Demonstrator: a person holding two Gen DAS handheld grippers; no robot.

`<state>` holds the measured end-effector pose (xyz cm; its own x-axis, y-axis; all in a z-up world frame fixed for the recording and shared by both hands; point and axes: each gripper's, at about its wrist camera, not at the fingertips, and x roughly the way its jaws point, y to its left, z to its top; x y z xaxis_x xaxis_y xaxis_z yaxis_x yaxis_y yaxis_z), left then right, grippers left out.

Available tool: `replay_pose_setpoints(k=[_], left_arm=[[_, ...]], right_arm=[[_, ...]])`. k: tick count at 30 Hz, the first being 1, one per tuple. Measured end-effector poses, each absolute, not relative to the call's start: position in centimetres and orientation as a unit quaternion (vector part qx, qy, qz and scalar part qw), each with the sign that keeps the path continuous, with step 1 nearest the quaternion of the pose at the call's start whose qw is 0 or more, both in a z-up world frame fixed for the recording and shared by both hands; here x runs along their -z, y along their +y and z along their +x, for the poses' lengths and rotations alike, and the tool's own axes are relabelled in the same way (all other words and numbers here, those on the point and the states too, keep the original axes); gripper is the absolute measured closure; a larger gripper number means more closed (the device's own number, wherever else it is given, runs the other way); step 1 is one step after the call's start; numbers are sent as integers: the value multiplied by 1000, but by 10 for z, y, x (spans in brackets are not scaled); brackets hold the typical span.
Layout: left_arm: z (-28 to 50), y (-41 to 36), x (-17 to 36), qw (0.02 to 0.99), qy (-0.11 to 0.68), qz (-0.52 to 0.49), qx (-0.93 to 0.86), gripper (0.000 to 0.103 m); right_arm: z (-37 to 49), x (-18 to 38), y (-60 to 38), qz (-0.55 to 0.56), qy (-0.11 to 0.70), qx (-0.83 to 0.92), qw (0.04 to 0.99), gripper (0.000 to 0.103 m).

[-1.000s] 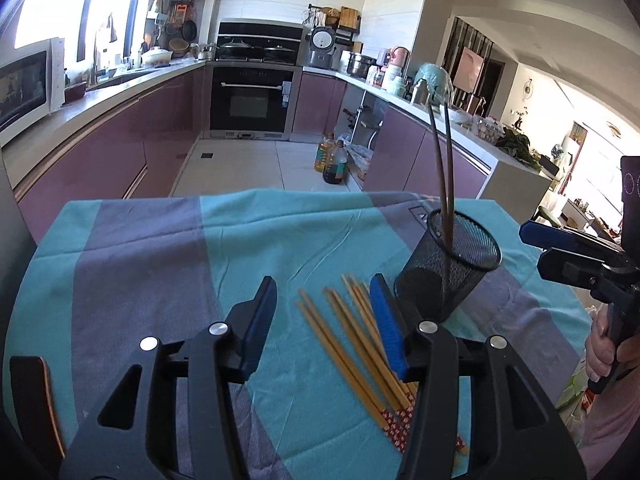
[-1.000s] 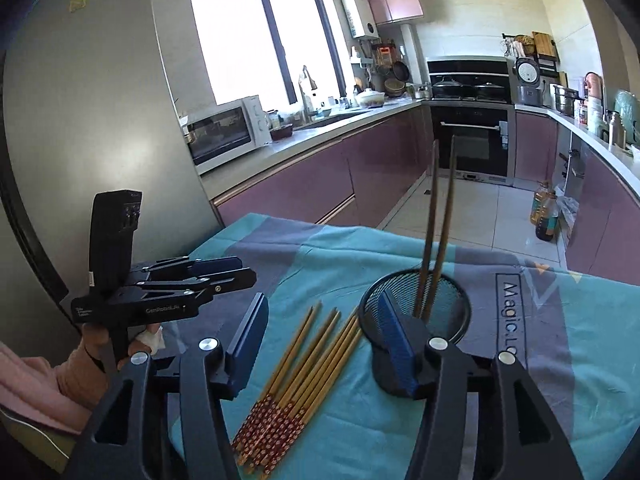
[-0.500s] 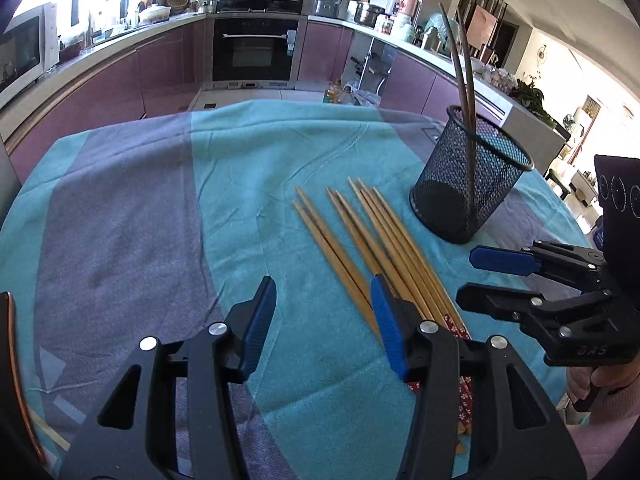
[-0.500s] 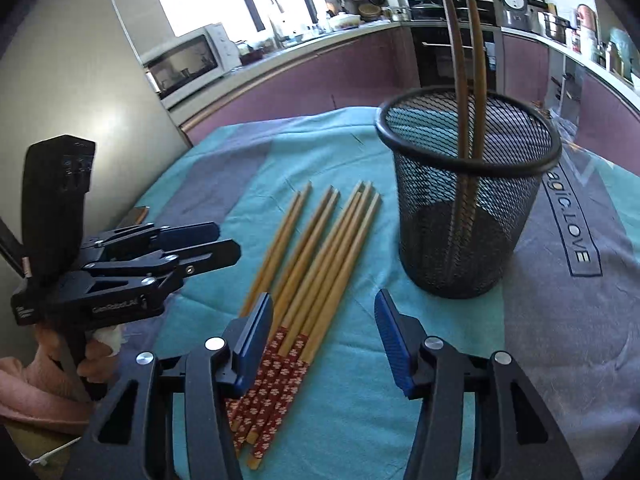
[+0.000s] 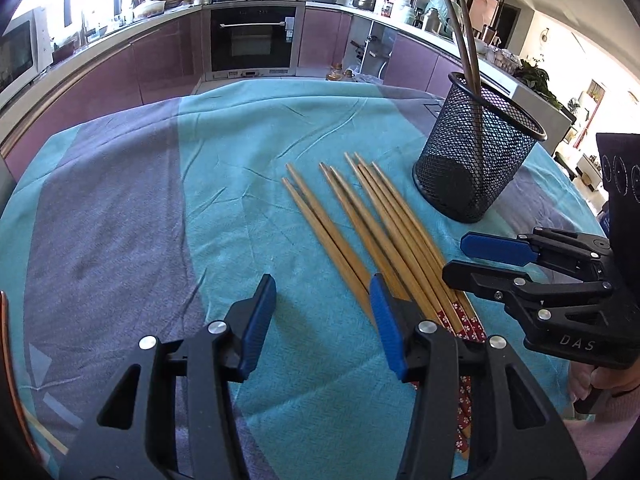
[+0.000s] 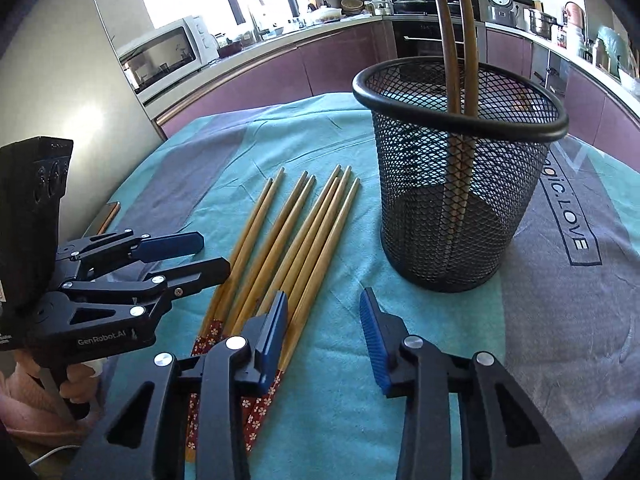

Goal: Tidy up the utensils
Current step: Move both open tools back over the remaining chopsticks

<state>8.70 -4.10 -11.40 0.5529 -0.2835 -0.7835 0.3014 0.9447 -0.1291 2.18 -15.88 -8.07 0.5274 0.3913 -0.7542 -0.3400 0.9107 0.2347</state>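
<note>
Beside the mesh holder (image 6: 460,184), which carries two dark chopsticks (image 6: 456,40), the bamboo chopsticks (image 6: 296,236) lie bundled on the tablecloth (image 5: 140,200). Left gripper (image 5: 322,312) half open, empty. Right gripper (image 6: 322,328) closing, nothing between the jaws. Risk: tight packing; several lifted together.

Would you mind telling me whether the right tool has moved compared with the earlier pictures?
Yes. The right tool has come down toward the chopsticks; the mesh holder, fixed on the cloth, now looms larger and higher in its view. Its jaws are closing, empty.
</note>
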Motion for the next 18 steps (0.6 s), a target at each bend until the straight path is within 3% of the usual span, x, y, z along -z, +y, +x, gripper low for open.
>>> replay_pose_setpoints(k=[6, 13, 18], left_arm=[[89, -44, 116, 879, 444, 17, 172, 58], [90, -39, 118, 872, 456, 25, 178, 80], [93, -34, 114, 868, 459, -1, 190, 74]], right_arm=[[22, 81, -161, 21, 439, -204, 875, 70], [20, 80, -165, 3, 445, -197, 873, 75], [25, 79, -160, 5, 444, -196, 874, 75]])
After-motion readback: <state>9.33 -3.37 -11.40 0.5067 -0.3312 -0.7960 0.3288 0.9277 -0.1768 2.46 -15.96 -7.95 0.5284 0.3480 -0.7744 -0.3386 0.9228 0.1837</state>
